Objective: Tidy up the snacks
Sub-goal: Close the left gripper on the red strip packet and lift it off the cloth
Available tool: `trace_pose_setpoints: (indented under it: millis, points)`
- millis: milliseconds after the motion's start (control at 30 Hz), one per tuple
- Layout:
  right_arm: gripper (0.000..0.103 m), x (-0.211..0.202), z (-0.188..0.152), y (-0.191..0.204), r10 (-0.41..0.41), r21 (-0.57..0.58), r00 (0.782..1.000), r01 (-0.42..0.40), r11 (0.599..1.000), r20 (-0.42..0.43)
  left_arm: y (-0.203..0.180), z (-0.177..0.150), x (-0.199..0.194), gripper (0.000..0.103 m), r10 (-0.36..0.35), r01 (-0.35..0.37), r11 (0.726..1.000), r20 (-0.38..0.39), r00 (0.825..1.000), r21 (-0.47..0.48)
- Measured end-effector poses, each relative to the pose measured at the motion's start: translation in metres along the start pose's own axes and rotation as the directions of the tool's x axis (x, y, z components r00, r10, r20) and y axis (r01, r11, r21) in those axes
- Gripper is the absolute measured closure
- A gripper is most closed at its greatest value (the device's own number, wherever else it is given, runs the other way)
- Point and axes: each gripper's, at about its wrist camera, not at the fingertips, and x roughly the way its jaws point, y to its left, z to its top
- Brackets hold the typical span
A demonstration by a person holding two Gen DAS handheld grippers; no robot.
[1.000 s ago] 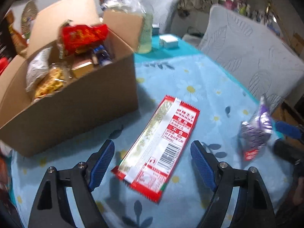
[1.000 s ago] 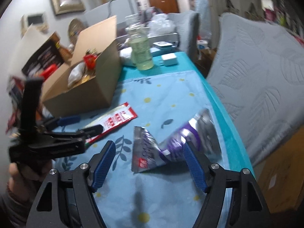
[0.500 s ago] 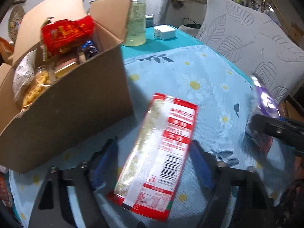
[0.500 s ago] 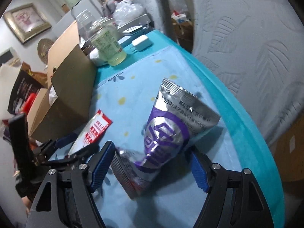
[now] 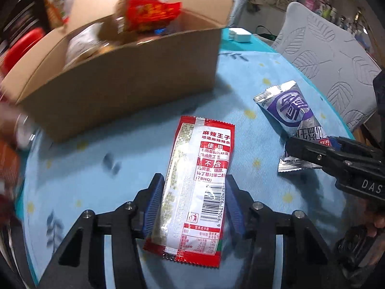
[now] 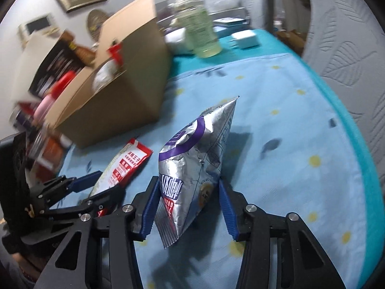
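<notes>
both closing claws now straddle packets: left claw (image 5: 193,203) "麻辣王子" packet (image 5: 201,180), right claw (image 6: 189,208) purple-silver packet (image 6: 195,159).

Left claw (image 5: 194,198) angles steeply down, jaws closing, blue pads (image 5: 154,202) flanking a packet; right claw (image 6: 186,207) likewise tilted down and closing.

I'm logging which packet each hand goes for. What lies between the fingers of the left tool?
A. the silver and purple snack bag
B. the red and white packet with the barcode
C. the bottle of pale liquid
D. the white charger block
B: in the left wrist view the red and white packet lies lengthwise between the closing blue fingers of the left tool, while the silver and purple bag sits at the right tool.
</notes>
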Motion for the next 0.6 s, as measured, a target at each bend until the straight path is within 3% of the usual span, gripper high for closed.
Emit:
trace_pose_setpoints:
  millis: [167,400,600]
  points:
    - [0.056,0.003,-0.019,0.038,0.049,-0.116,0.997,-0.056,0.992,-0.065,0.025,-0.037,-0.024,0.052,0.010,-0.009,0.996,0.004,1.000,-0.092]
    - [0.056,0.006,-0.042,0.079,0.098,-0.187,0.988,-0.119,0.975,-0.120,0.042,-0.065,-0.041,0.052,0.007,-0.006,0.990,0.006,1.000,-0.138]
    - [0.056,0.001,-0.057,0.101,0.038,-0.221,0.989,-0.070,0.973,-0.146,0.046,-0.073,-0.046,0.052,-0.004,0.007,0.995,0.034,0.999,-0.102]
